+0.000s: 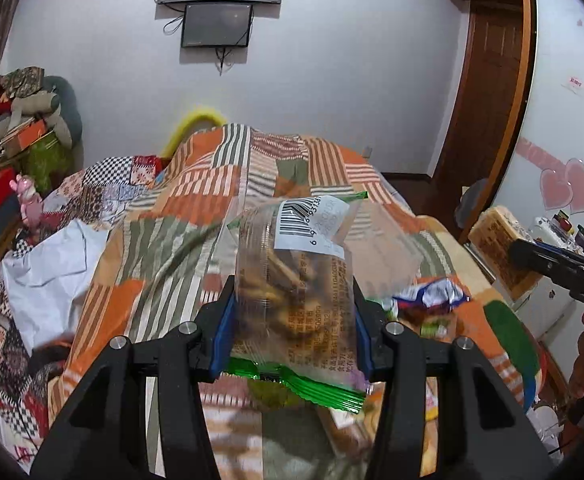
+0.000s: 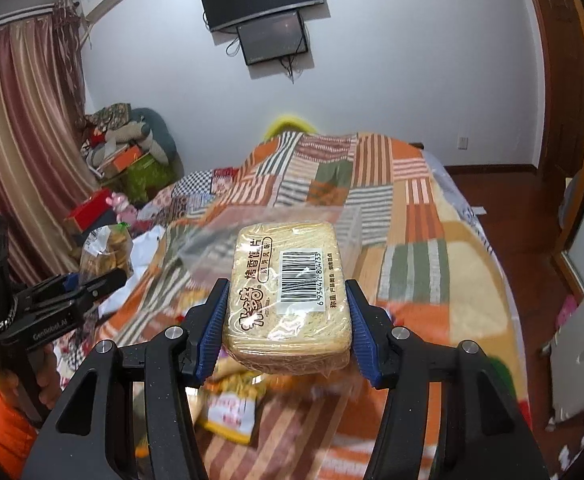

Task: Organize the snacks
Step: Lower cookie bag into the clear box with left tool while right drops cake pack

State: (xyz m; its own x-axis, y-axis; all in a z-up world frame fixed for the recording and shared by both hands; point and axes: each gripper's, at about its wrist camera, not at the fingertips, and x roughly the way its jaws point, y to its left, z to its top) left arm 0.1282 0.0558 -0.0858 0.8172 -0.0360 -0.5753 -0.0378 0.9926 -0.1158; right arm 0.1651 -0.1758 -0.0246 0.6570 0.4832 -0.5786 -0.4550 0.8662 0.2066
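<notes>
Left gripper is clamped on a clear snack bag with green sealed ends; its blue pads press the bag's two sides, and the bag stands up between them with a white barcode label toward the top and brown stick-shaped snacks inside. Below and just right of this gripper, a crumpled blue and white wrapper lies on the patchwork bedspread, with more packets blurred underneath. Off to its right, the other gripper's black body shows at the frame edge, carrying its yellow block.

Right gripper is closed tight on a yellow wrapped block of crisp slices, blue pads against its long sides, barcode facing up. Beneath this gripper, a red and yellow snack packet lies blurred on the bedspread. To its left, the left gripper appears with the clear bag raised above the bed, held by a hand in an orange sleeve
</notes>
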